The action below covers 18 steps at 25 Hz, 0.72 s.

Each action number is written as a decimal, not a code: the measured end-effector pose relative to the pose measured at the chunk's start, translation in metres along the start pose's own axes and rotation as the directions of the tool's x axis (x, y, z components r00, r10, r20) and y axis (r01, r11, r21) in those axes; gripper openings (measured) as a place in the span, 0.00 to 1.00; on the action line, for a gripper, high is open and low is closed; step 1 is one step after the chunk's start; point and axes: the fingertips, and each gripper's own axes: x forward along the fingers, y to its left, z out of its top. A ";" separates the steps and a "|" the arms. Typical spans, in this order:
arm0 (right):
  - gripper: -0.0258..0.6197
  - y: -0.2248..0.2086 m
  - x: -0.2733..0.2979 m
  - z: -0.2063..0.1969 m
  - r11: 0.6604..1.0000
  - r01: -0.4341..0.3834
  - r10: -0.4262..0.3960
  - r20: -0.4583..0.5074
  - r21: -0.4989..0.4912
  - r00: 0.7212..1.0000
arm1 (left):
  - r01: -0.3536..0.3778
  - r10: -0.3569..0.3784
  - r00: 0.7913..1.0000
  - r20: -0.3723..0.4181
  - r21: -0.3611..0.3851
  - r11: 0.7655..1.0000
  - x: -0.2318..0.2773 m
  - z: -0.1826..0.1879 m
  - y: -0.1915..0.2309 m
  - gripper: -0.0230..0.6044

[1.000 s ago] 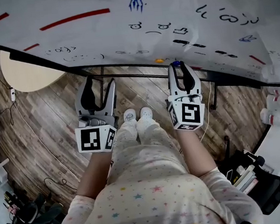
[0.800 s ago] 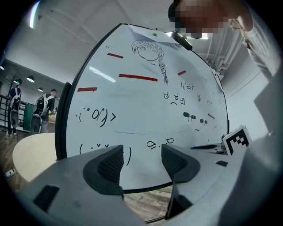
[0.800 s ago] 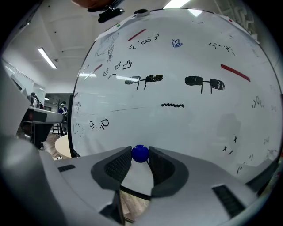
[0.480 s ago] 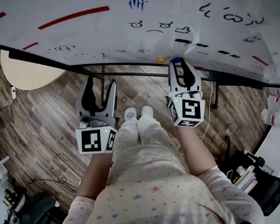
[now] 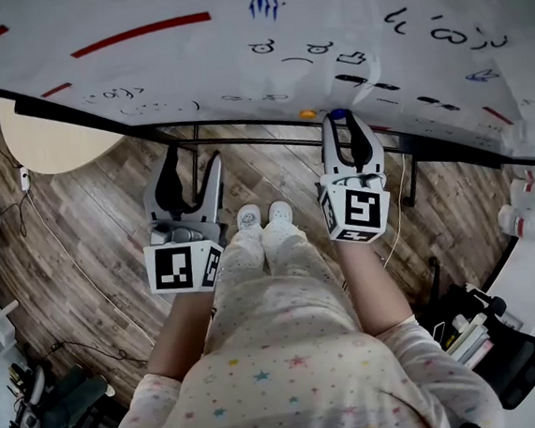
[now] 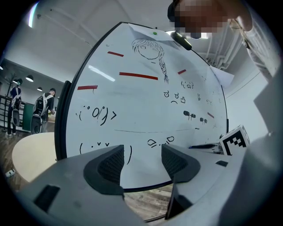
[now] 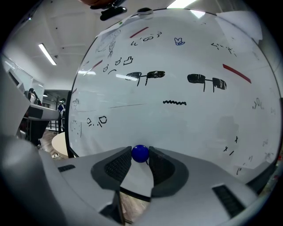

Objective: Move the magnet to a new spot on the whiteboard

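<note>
Right gripper view: the right gripper (image 7: 140,155) pinches a small blue ball magnet (image 7: 140,152) between its fingertips, both pads pressed against its sides. The magnet sits against the whiteboard (image 7: 190,132), low down. The board's dark bottom edge (image 7: 132,192) runs just beneath the jaws, so there is little room below.

Straight above the gripper the board is bare white up to a short black wavy line (image 7: 174,103). To the gripper's right a wide blank stretch reaches some small x marks (image 7: 230,148) near the curved right rim. To its left are small scribbles (image 7: 97,120), and beyond them the board's dark left edge (image 7: 67,132).

In the head view a small orange knob (image 5: 307,114) sits on the board just left of the magnet, close to the same bottom edge.

The left gripper (image 6: 142,152) is spread wide with nothing between its pads. The board stands ahead of it and apart. Its lower edge crosses the gap between the jaws, with wooden floor (image 6: 146,205) showing beneath. In the head view this gripper hangs over the floor, short of the board's bottom edge and well to the left of the right gripper.
</note>
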 end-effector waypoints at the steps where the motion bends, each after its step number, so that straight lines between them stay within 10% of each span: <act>1: 0.23 0.000 0.000 0.000 1.000 0.004 -0.004 0.000 -0.005 1.000 | 0.001 -0.001 1.000 0.000 0.000 1.000 0.000 0.000 0.000 0.44; 18: 0.23 -0.001 0.001 -0.001 0.994 0.090 -0.089 0.027 -0.058 0.996 | -0.001 0.001 1.000 0.000 0.003 1.000 0.000 0.001 0.006 0.44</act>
